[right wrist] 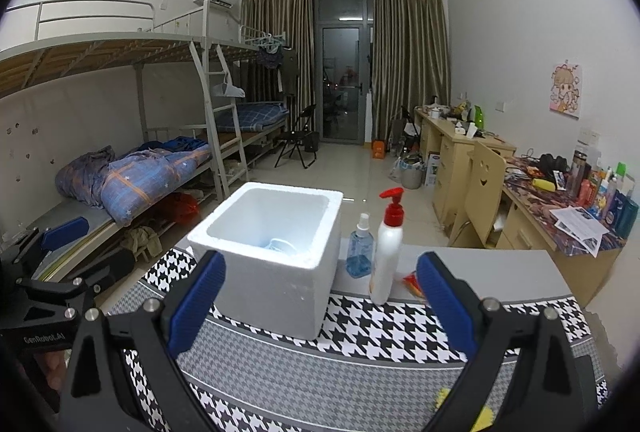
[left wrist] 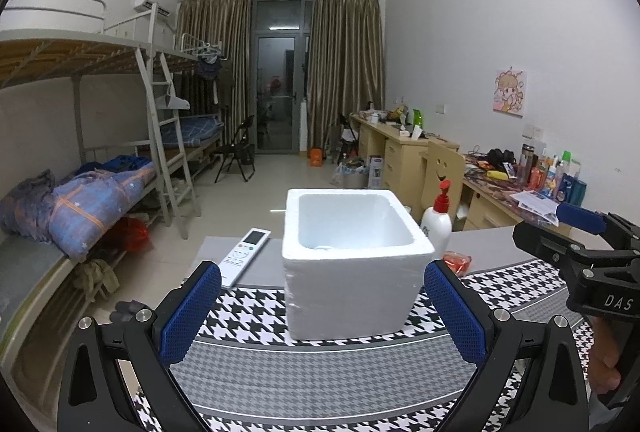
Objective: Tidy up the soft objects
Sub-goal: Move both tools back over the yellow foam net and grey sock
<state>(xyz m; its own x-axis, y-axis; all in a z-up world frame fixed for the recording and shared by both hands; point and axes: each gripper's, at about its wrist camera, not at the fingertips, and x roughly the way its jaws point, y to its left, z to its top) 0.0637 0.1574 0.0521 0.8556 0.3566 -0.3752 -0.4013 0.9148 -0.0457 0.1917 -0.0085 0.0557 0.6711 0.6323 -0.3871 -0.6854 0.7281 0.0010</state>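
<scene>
The left claw [left wrist: 322,306] gapes wide and empty before a white square foam box [left wrist: 354,268] on the houndstooth-clothed table [left wrist: 320,364]; a white remote control [left wrist: 245,252] lies left, a red-capped white pump bottle [left wrist: 438,222] right.

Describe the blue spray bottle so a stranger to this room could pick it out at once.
Start at the white foam box on the houndstooth cloth. Just right of it, on the bare grey tabletop, stand two bottles side by side. The spray bottle is the one nearer the box: short, clear blue with a pale spray top, unlike the taller white pump bottle with a red head.
</scene>
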